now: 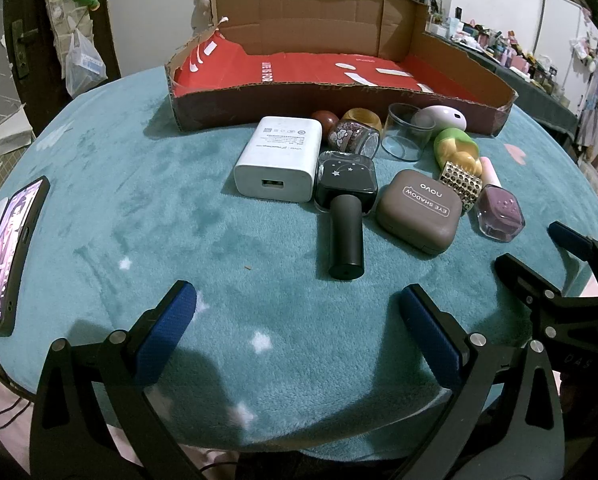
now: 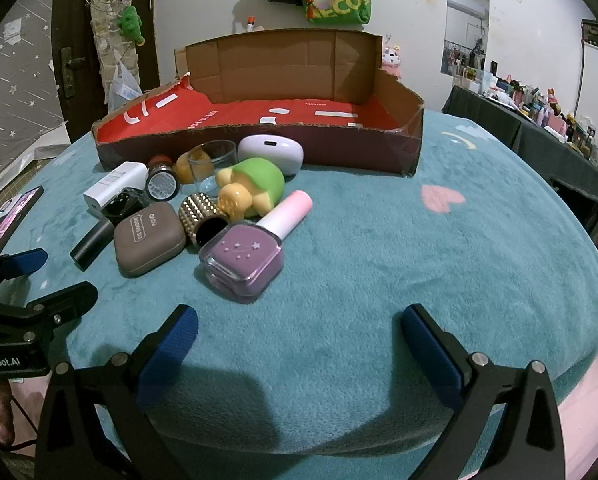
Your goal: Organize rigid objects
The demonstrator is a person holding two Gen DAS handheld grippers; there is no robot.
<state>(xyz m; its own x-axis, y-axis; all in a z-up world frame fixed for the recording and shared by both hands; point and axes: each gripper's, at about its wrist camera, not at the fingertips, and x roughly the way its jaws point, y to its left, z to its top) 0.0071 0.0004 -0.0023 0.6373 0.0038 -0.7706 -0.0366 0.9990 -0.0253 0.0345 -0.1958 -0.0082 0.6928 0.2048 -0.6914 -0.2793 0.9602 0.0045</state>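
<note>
Surface: a teal plush blanket covers the table; all the items lie on it.
Box: an open cardboard box with a red floor stands at the far side, nothing visible inside it.
Cluster: the small objects lie bunched just in front of the box's near wall.
White charger: left of the cluster, touching the black nail polish bottle, whose cap points toward the near edge.
Eye shadow case: brown, just right of the black bottle.
Purple nail polish bottle: nearest item on the right, pink cap pointing far-right.
Gold studded cylinder: between the case and the purple bottle.
Green and yellow toy: behind the cylinder.
Clear cup: close to the box wall.
Lilac case: beside the clear cup, against the box wall.
Phone: far left edge, screen lit.
Left gripper: jaws spread wide, holding nothing, near side of the blanket.
Right gripper: jaws spread wide, holding nothing, just short of the purple bottle.
</note>
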